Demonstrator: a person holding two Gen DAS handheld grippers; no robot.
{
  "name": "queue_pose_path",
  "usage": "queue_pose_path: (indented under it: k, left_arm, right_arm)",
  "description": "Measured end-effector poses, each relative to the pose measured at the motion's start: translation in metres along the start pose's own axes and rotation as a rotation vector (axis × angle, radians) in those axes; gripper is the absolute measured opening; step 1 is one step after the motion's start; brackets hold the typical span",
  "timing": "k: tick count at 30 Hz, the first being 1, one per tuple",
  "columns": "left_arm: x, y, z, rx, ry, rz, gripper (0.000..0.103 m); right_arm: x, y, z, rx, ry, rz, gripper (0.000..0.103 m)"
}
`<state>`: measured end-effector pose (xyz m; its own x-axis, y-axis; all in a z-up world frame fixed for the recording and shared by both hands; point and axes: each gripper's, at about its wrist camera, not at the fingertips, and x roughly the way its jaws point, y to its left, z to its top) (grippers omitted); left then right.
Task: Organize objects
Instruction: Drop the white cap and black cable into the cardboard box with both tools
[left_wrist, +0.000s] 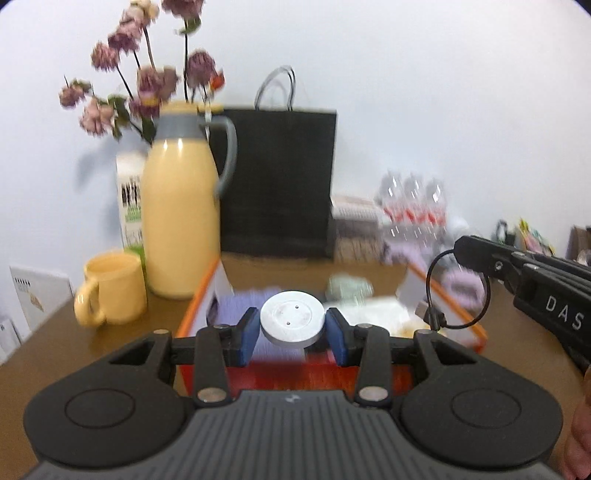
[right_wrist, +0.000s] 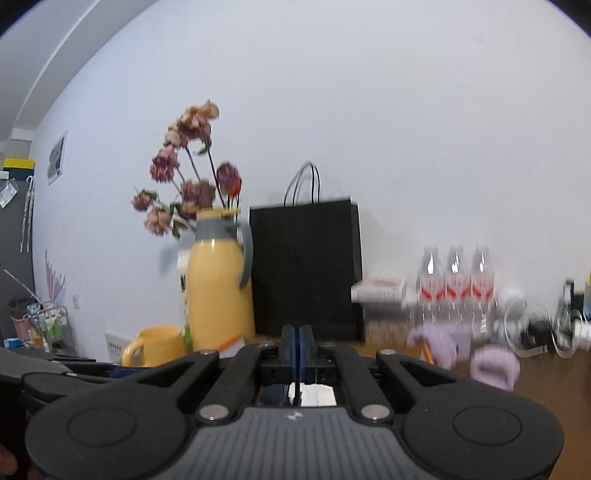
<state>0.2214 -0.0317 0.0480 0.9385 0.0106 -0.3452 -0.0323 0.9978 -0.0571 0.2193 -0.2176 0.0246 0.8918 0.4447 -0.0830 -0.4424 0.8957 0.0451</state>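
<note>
My left gripper (left_wrist: 292, 334) is shut on a round silver metal disc (left_wrist: 291, 322), held flat between its blue pads over an open orange-edged box (left_wrist: 195, 306). The box holds purple, pale green and white items, all blurred. My right gripper (left_wrist: 461, 251) enters the left wrist view from the right, shut on a thin black cable loop (left_wrist: 458, 291) with a small plug that hangs over the box's right side. In the right wrist view the right gripper (right_wrist: 297, 343) has its blue pads pressed together; the cable is hidden below them.
On the brown table stand a yellow thermos jug (left_wrist: 181, 218), a yellow mug (left_wrist: 110, 291), a milk carton (left_wrist: 129, 195) with dried flowers (left_wrist: 144, 85), a black paper bag (left_wrist: 280, 181) and plastic bottles (left_wrist: 410, 210). Purple knitted items (right_wrist: 495, 365) lie at the right.
</note>
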Motion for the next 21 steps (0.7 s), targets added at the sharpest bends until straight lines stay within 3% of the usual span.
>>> queue_pose_path:
  k: [7, 13, 21]
  left_arm:
    - [0.045, 0.002, 0.030, -0.040, -0.029, 0.029, 0.040]
    - [0.095, 0.007, 0.034, -0.052, 0.012, 0.035, 0.040]
    - [0.130, 0.007, 0.027, -0.007, 0.061, 0.043, 0.040]
  right_arm:
    - [0.061, -0.009, 0.009, 0.019, 0.019, -0.004, 0.001]
    - [0.107, -0.026, -0.007, 0.035, 0.077, -0.008, 0.001]
    - [0.139, -0.047, -0.028, 0.035, 0.170, -0.026, 0.001]
